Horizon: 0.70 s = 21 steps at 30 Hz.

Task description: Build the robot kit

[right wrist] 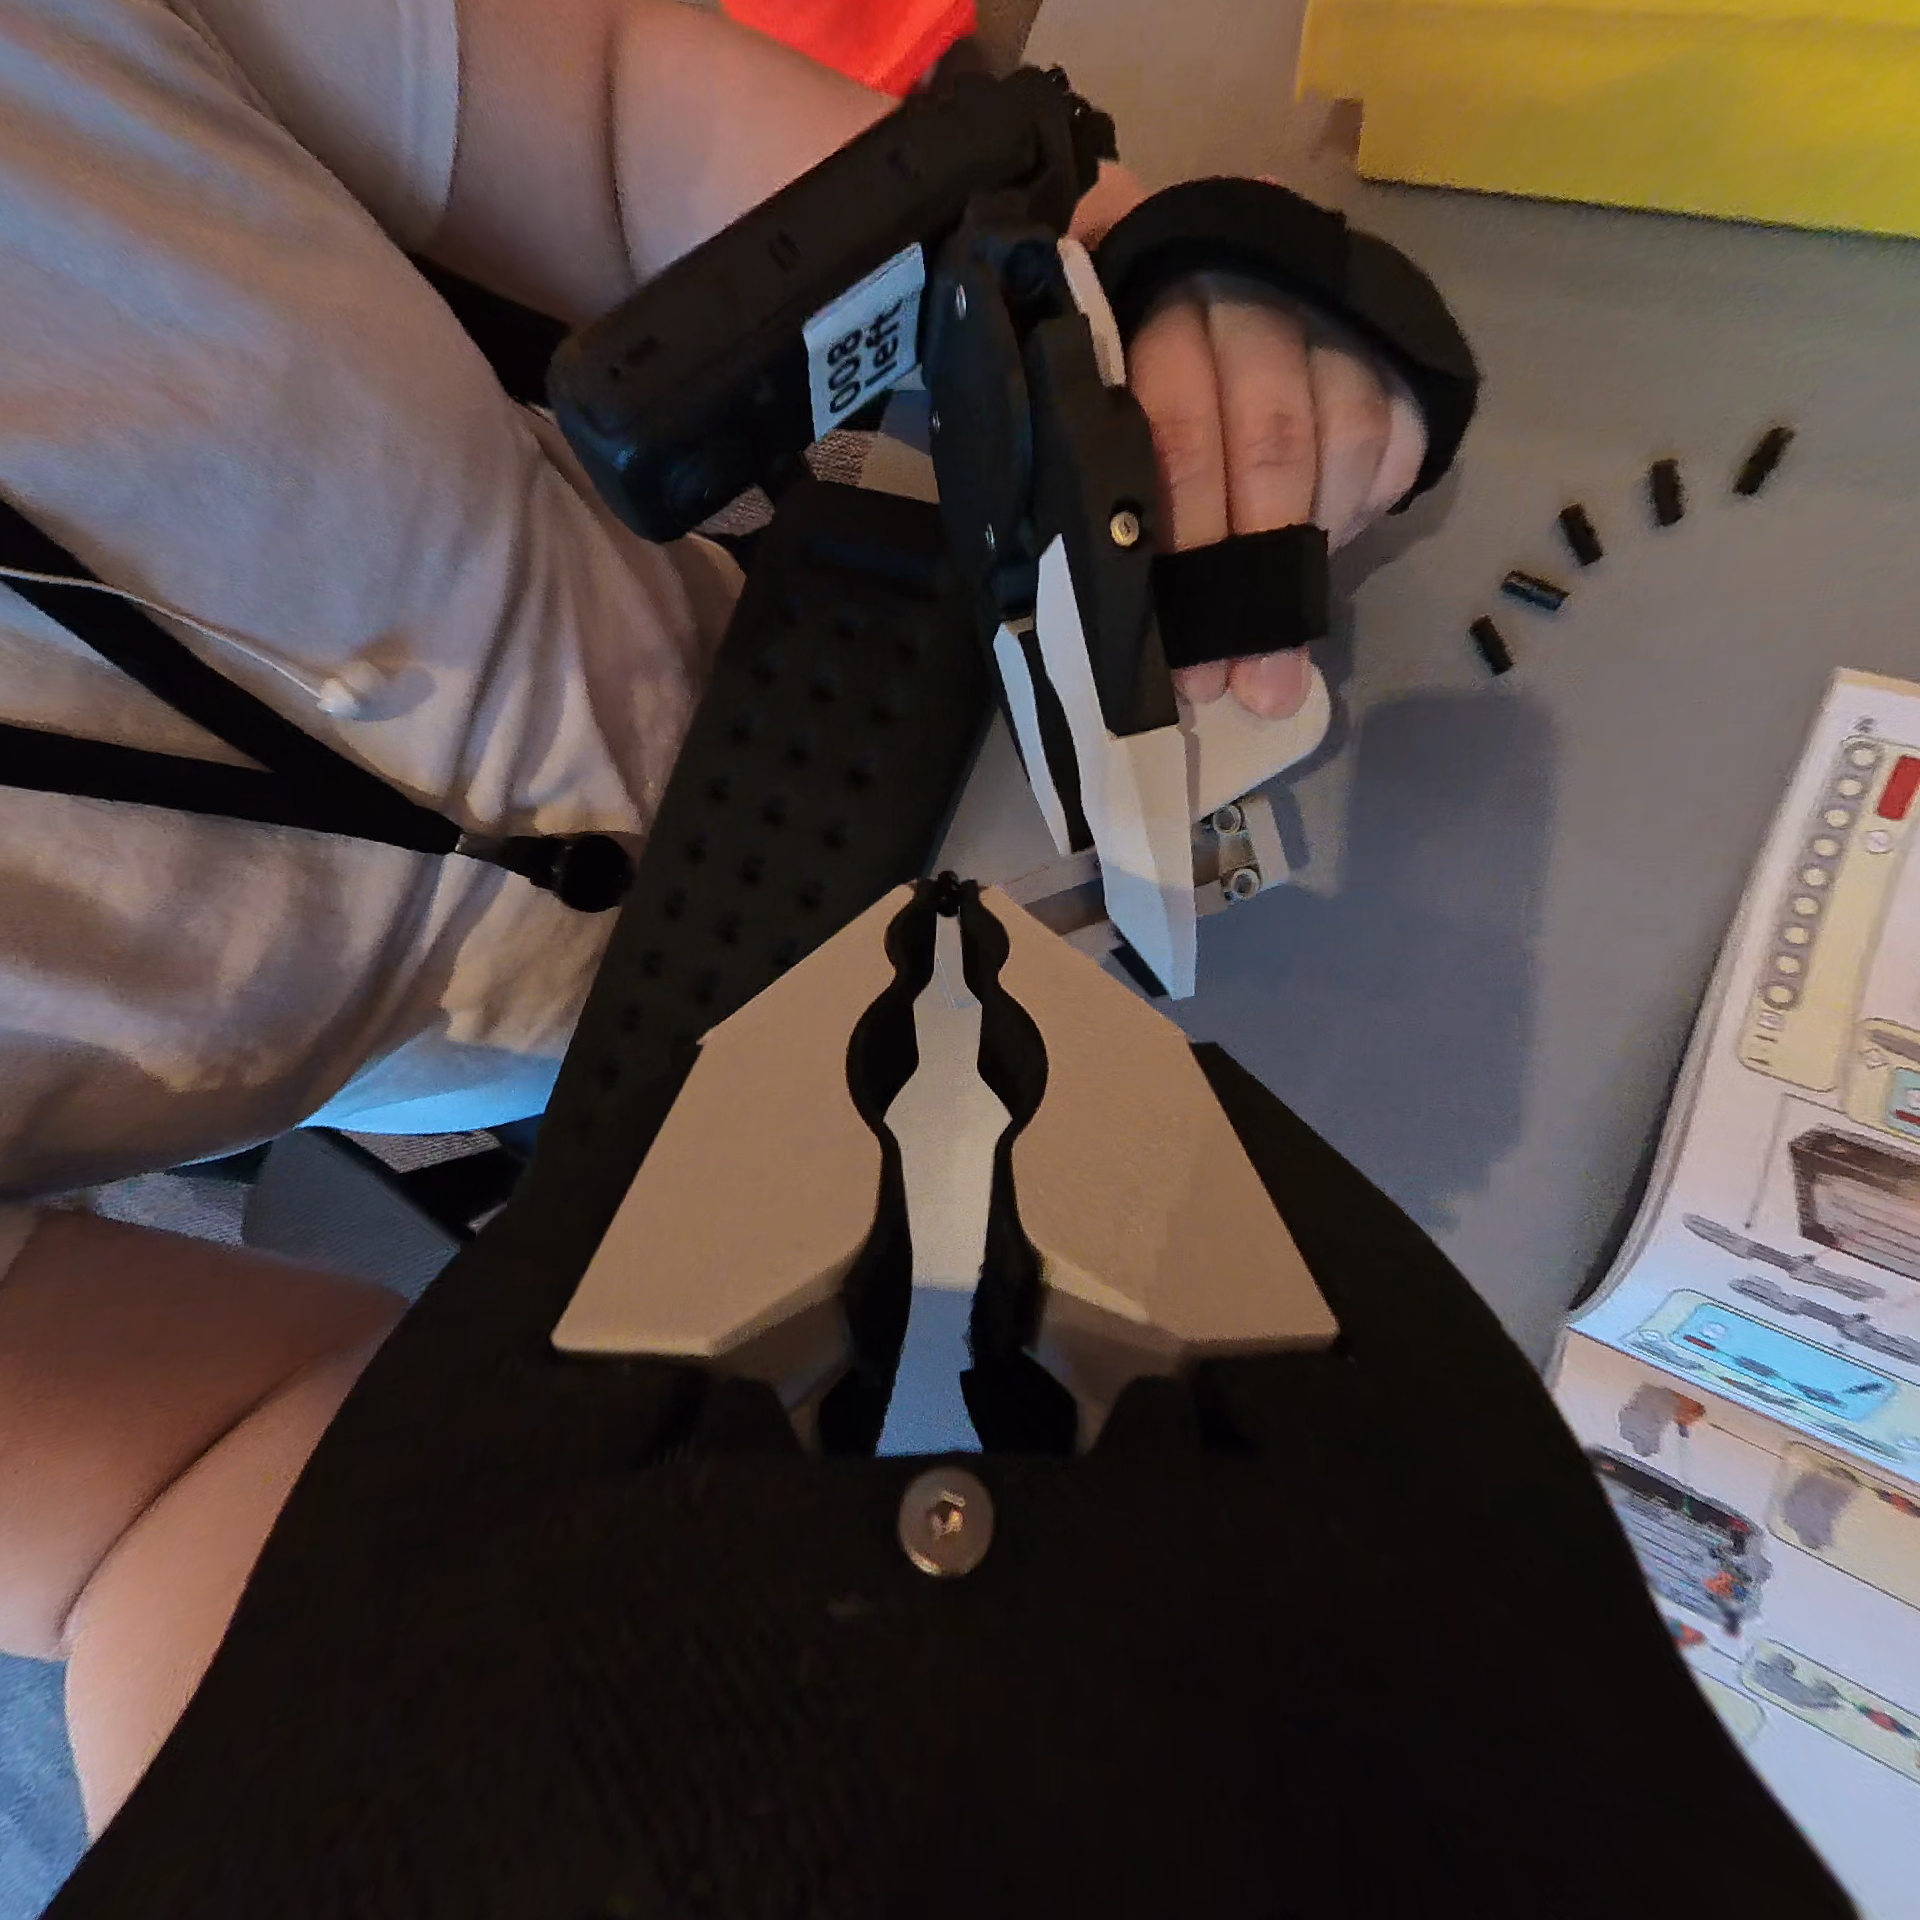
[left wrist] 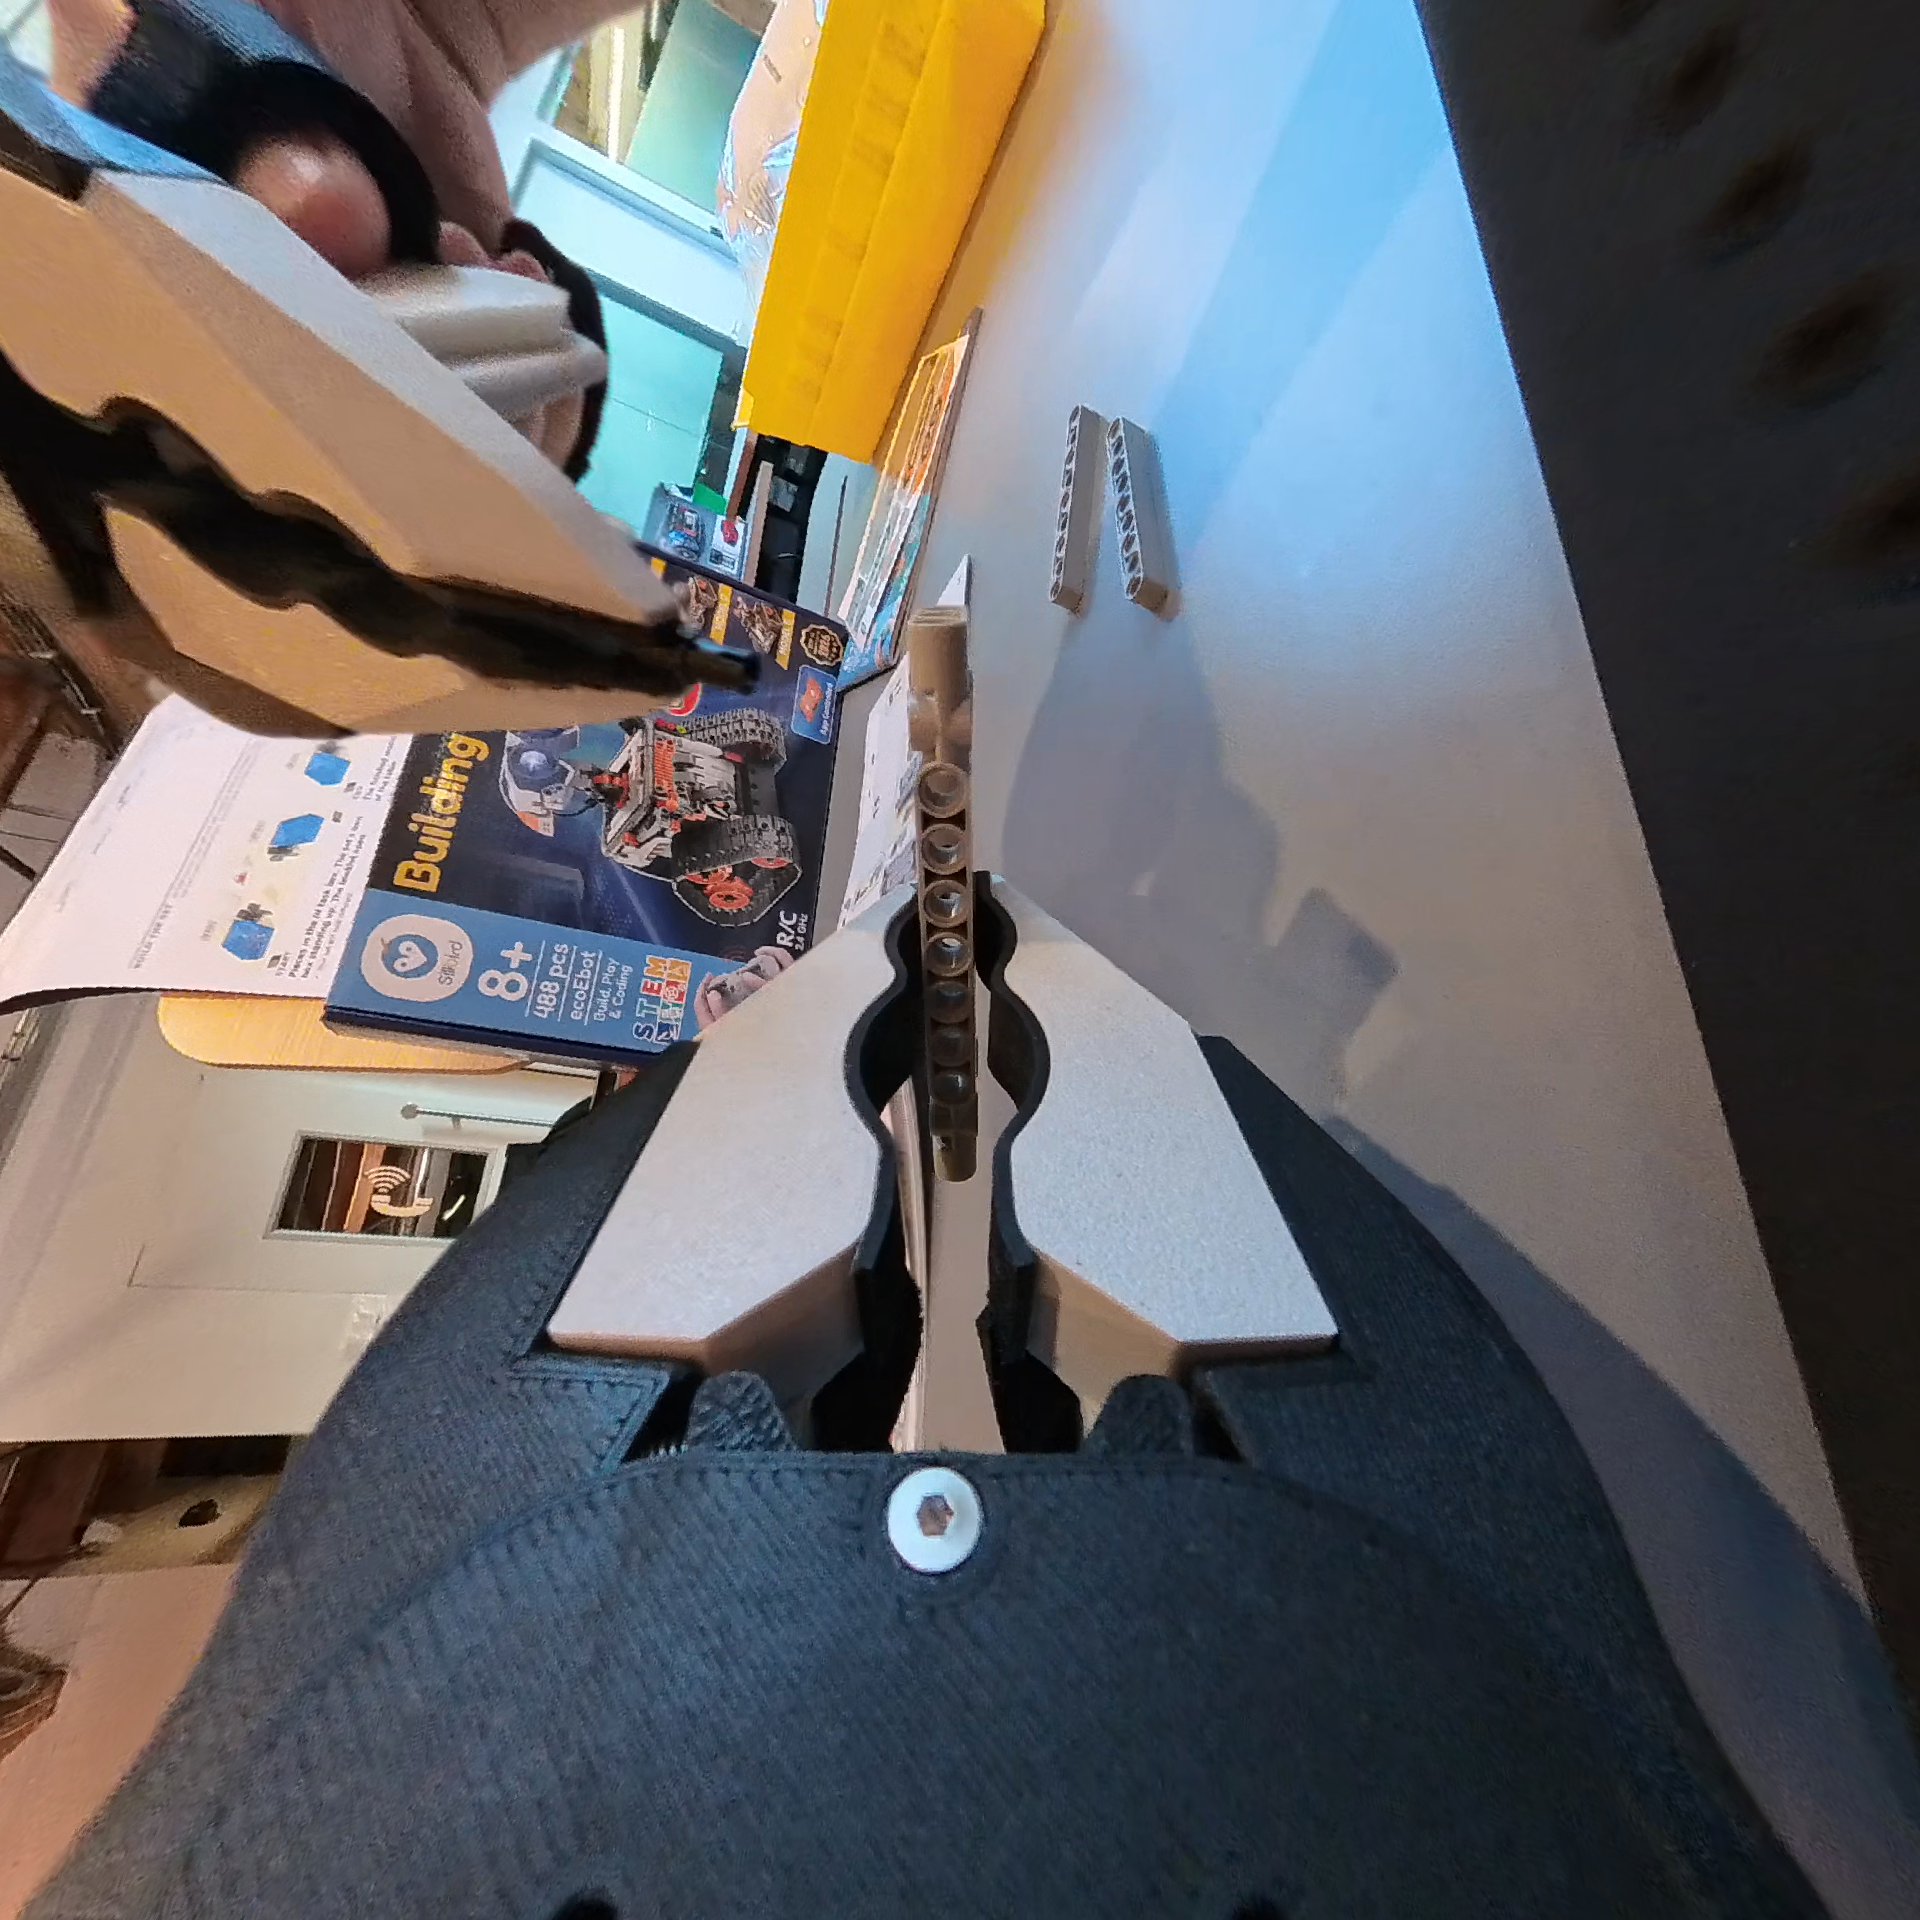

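Observation:
My left gripper [left wrist: 949, 896] is shut on a tan holed beam [left wrist: 940, 810] that sticks out forward past the fingertips, with a connector piece on its far end. My right gripper [right wrist: 948, 896] is shut on a small black pin [right wrist: 948, 906] pinched at its very tips. In the left wrist view the right gripper [left wrist: 686, 639] comes in from the upper left, its pin [left wrist: 727, 662] a short way left of the beam's far end. In the right wrist view the left gripper [right wrist: 1148, 914] holds the beam [right wrist: 1236, 864] just right of my right fingertips.
Two grey beams [left wrist: 1101, 514] lie on the grey table [left wrist: 1299, 727]. Several black pins [right wrist: 1579, 535] lie in an arc. A building-kit box [left wrist: 603, 862], an instruction booklet [right wrist: 1818, 1195], a yellow box [left wrist: 883, 208] and a black perforated plate [right wrist: 810, 790] are nearby. My right fingertips sit around 7 cm from my left ones. Left tips and right tips are each some 12 cm from the black perforated plate [right wrist: 810, 790].

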Each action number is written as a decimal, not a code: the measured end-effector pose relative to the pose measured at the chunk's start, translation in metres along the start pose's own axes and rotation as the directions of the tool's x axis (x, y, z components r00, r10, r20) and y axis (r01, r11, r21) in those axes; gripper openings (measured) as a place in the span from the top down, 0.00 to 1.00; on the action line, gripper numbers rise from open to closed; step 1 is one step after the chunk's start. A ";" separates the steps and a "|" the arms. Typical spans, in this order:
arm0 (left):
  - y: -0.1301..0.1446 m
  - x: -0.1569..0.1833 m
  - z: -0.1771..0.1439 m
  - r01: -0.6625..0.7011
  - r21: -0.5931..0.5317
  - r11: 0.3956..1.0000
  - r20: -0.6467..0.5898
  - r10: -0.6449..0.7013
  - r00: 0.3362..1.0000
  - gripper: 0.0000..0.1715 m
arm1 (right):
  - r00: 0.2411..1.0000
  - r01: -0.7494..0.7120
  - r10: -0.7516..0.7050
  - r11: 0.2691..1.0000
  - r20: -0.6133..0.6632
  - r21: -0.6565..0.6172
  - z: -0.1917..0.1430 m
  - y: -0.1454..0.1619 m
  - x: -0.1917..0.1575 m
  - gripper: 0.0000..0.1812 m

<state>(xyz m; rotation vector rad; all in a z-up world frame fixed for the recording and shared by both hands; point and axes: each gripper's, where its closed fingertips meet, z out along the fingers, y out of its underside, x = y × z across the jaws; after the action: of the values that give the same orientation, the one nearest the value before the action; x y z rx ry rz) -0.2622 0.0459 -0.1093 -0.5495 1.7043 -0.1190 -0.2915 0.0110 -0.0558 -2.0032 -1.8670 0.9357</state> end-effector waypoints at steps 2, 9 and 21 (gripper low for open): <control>-0.001 0.000 0.000 0.004 0.006 1.000 -0.002 -0.004 1.000 0.98 | 1.000 -0.015 0.015 1.000 0.018 0.000 0.003 0.005 0.003 0.98; -0.005 0.004 0.000 0.020 0.025 0.999 -0.025 -0.019 1.000 0.97 | 0.995 -0.046 0.047 0.999 0.087 -0.016 0.013 0.015 0.003 0.98; -0.011 0.011 -0.001 0.073 0.048 0.996 -0.095 -0.068 0.993 0.97 | 0.992 -0.040 0.046 0.998 0.116 -0.054 0.021 0.017 -0.004 0.98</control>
<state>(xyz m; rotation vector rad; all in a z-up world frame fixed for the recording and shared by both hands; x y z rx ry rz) -0.2616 0.0315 -0.1154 -0.5738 1.7680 -0.2422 -0.2903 0.0001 -0.0803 -2.0683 -1.9340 1.0481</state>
